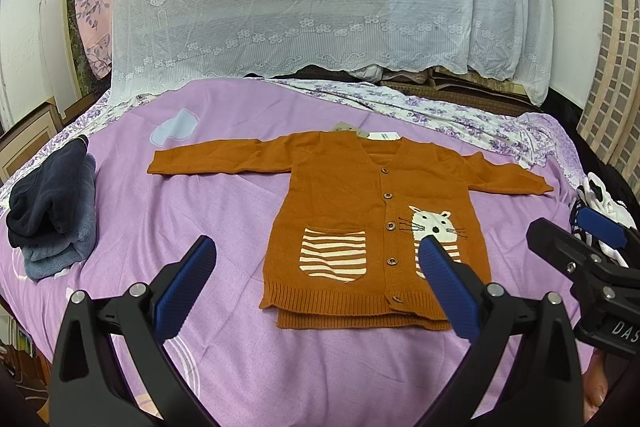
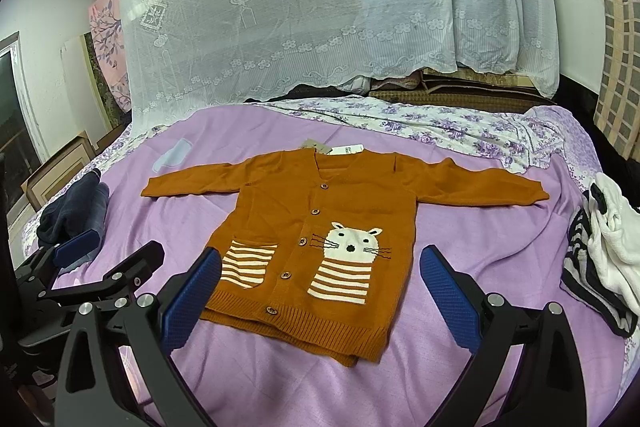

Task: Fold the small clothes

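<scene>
Lying flat with sleeves spread for folding, the cardigan waits on the bed; the left hand-held gripper and right hand-held gripper hover released, grasping nothing.

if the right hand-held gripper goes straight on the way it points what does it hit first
Most likely the orange cardigan, around its cat-face front, lying flat on the purple bedspread. The open right hand-held gripper holds nothing; depth is uncertain.

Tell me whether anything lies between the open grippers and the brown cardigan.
Nothing visible does. The cardigan lies flat on the purple sheet, sleeves spread, straight ahead of the left gripper and right gripper. The dark pile sits off to its side.
</scene>
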Available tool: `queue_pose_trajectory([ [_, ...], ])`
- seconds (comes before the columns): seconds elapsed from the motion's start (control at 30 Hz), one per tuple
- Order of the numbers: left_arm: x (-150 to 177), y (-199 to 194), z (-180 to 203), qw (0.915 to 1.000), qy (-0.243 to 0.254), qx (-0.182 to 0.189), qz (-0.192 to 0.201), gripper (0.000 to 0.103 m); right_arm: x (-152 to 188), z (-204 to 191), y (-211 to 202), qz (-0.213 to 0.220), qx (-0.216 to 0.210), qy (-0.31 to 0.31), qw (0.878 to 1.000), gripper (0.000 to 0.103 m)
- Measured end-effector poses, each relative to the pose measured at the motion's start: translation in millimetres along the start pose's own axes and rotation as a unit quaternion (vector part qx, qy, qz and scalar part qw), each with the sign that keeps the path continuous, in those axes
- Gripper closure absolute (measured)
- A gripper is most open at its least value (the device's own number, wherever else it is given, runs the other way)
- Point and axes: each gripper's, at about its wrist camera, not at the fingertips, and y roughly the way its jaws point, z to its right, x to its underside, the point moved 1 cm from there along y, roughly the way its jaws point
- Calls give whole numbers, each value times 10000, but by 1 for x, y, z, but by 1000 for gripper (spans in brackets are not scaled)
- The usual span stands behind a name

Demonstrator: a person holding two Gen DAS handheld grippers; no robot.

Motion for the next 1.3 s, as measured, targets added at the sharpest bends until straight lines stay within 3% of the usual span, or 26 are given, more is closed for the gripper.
queue_pose_trajectory([
  [1.1,1,0,0,10000,-31,12,10,4,2,-2,-1,53,-23,92,9999,3],
  [1.23,12,20,0,10000,-41,-37,-17,4,6,7,2,325,-225,346,9986,3],
  [1.3,18,32,-2,10000,-82,-25,-28,4,12,19,8,588,-602,613,9946,3],
])
